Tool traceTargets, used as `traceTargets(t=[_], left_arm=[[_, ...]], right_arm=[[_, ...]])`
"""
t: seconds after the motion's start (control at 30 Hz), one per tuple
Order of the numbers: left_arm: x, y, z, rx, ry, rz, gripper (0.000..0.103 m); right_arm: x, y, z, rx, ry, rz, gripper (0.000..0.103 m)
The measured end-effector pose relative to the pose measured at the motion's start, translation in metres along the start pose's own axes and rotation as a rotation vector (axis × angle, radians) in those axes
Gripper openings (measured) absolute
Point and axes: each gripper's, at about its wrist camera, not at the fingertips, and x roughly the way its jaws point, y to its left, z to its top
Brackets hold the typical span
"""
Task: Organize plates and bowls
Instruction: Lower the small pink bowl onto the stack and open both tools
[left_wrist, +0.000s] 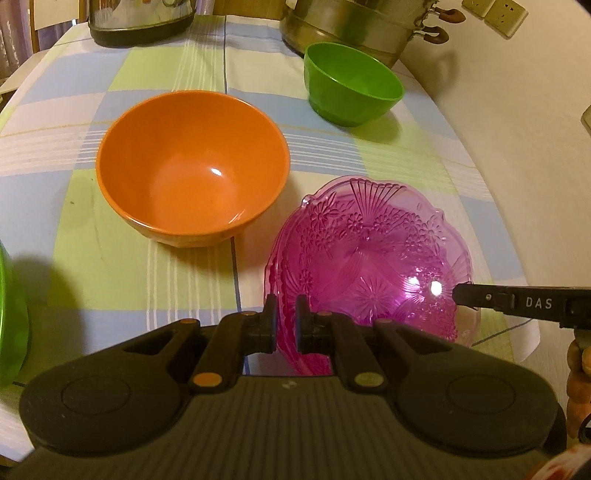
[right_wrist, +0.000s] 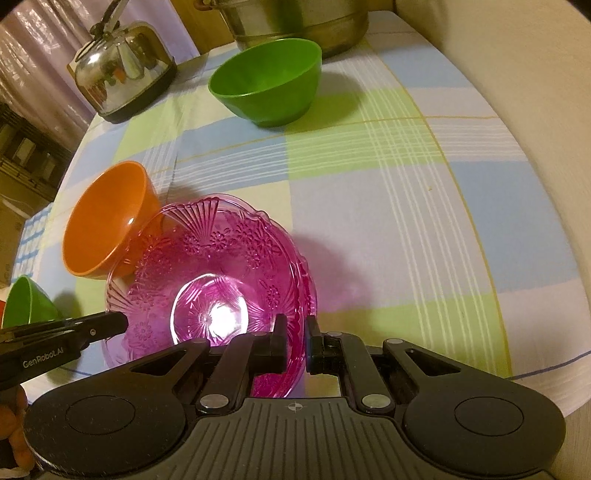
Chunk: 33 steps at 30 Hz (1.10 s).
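Left gripper: jaws clamped on the near-left rim of the pink glass dish, one finger inside the wall, one outside. Right gripper: likewise clenched on the opposite rim of the same dish, so the piece is gripped from both sides; its black finger shows at the dish's right edge in the left wrist view. Pink glass dish: translucent, scalloped, pressed with fans and flowers; whether it rests on the cloth or hangs just above it cannot be told. Orange bowl: upright, just beyond and left of the dish, rims close together. Green bowl: upright, well beyond the dish, toward the far right of the table. Second green piece: only an edge seen, left of the dish. Checked tablecloth: blue, green and white, under all items. Steel steamer pot: behind the green bowl. Steel kettle: far left of the dish.
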Motion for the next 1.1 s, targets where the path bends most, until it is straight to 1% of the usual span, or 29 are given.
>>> traceTargets(t=[0.73,0.77,0.83,0.87,0.9,0.97,1.0,1.1], left_arm=[[0.0003,0.0027,0.0005,-0.010,-0.003,-0.006,0.008],[0.0002,0.0029,0.0007,-0.014,-0.004,-0.008,0.009],[-0.0002,0.0037,0.0006,-0.023,-0.008,-0.006,0.017],[-0.0010,0.0041,0.0004,-0.025,-0.013,-0.006,0.024],[-0.0021,0.0045,0.0004,-0.025,-0.017,-0.005,0.025],[-0.0043,0.0054,0.0007,-0.025,-0.025,-0.001,0.025],[-0.0053,0.0061,0.0011,-0.027,-0.030,-0.001,0.025],[-0.0078,0.0078,0.0021,-0.031,-0.039,0.000,0.025]], right_arm=[[0.0021,0.0032,0.0029,-0.014,-0.011,-0.009,0.009],[0.0022,0.0035,0.0032,-0.015,-0.013,-0.009,0.009],[0.0026,0.0030,0.0040,-0.017,-0.021,0.005,0.010],[0.0024,0.0024,0.0039,-0.013,-0.024,0.015,0.013],[0.0018,0.0019,0.0040,-0.006,-0.032,0.021,0.019],[-0.0013,0.0008,0.0045,0.004,-0.057,0.040,0.062],[-0.0035,0.0000,0.0045,0.013,-0.074,0.047,0.065],[-0.0064,-0.0029,0.0059,0.029,-0.091,0.047,0.065]])
